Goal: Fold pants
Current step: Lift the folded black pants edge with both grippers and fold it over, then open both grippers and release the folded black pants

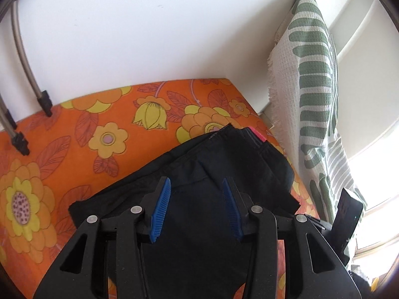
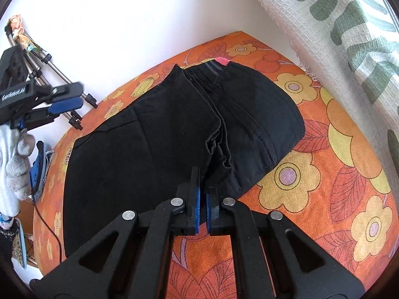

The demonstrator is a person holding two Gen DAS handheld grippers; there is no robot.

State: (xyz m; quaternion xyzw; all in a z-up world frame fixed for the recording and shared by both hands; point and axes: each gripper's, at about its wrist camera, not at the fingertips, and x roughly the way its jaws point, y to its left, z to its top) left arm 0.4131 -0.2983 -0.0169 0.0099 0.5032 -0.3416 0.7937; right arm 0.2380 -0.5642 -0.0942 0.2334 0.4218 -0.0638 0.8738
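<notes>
Black pants (image 2: 154, 134) lie folded on an orange flowered surface (image 2: 324, 174), with a pink label (image 2: 222, 61) at the far waistband end. They also show in the left wrist view (image 1: 224, 159). My right gripper (image 2: 202, 186) is shut on the near edge of the pants where the layers bunch. My left gripper (image 1: 197, 194) is open and empty, held above the pants. It also shows at the left of the right wrist view (image 2: 66, 106), held by a gloved hand (image 2: 15, 164) and raised off the surface.
A white and green patterned curtain (image 1: 314, 74) hangs at the right. A white wall (image 1: 149, 25) runs behind the surface. Metal tripod legs (image 2: 49, 67) stand at the left beside the surface edge.
</notes>
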